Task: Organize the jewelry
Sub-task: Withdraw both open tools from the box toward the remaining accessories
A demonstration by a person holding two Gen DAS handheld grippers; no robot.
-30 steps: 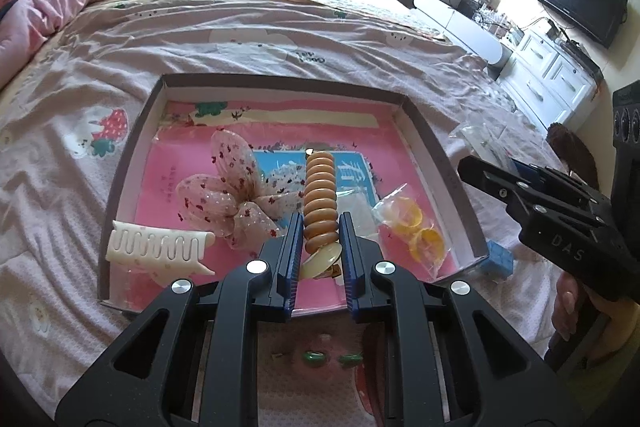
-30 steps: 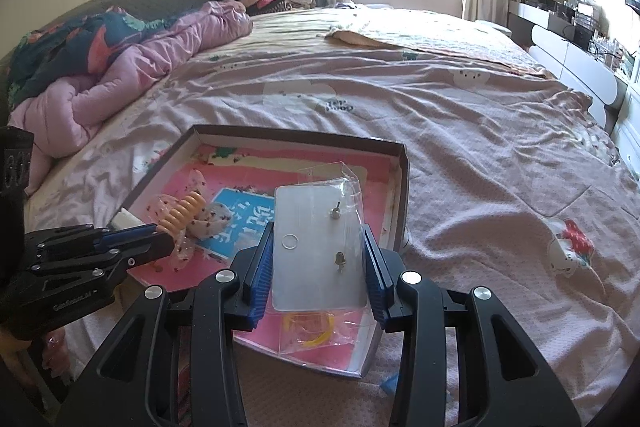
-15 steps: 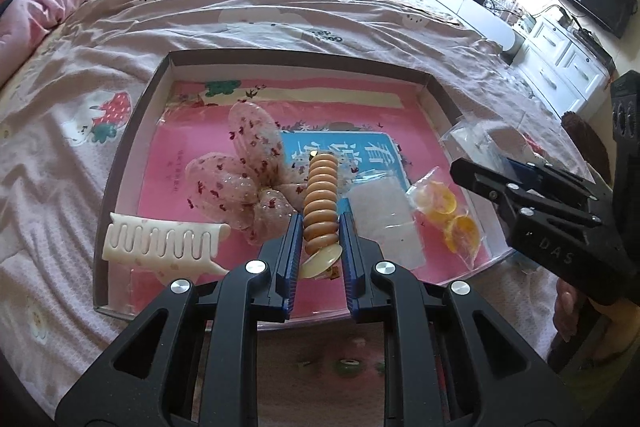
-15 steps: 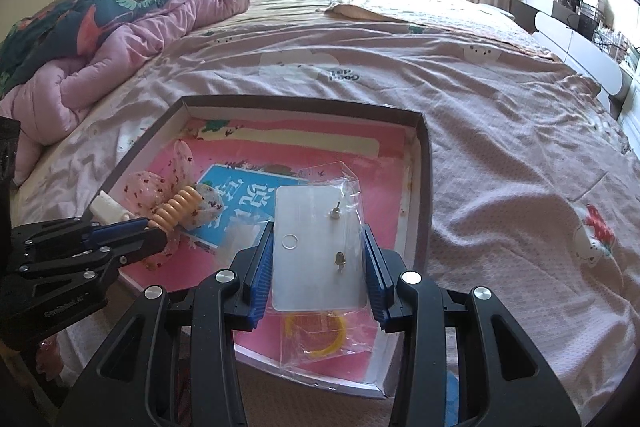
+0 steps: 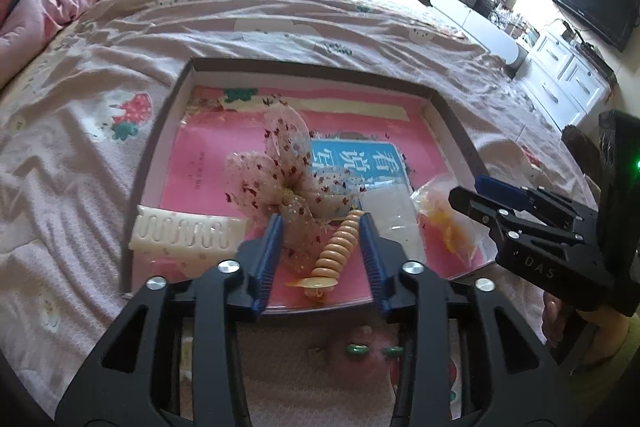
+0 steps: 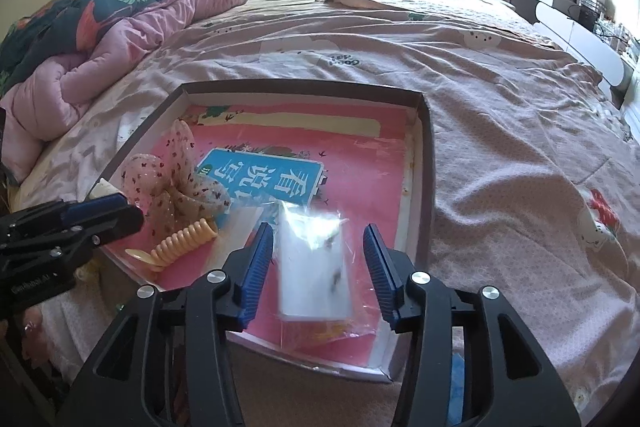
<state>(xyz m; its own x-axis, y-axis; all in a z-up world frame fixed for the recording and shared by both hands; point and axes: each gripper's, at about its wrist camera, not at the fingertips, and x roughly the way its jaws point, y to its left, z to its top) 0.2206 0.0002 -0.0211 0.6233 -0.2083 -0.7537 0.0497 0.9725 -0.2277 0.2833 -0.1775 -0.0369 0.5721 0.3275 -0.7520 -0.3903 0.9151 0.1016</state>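
Left gripper (image 5: pixel 322 247): jaws opening, spiral hair clip (image 5: pixel 337 251) loose between them (touching mesh bow (image 5: pixel 276 183)).
Right gripper (image 6: pixel 318 261): jaws opening around earring card (image 6: pixel 312 275).
Tray (image 6: pixel 426 163): on bed (image 6: pixel 400 27).

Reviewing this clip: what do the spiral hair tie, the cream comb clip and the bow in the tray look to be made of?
Spiral hair tie: glossy tan plastic coil, judging by its smooth stacked rings. Cream comb clip: hard moulded plastic, matte, with rigid interlocking teeth. Bow: sheer mesh fabric, probably organza, see-through with small dark red flecks.
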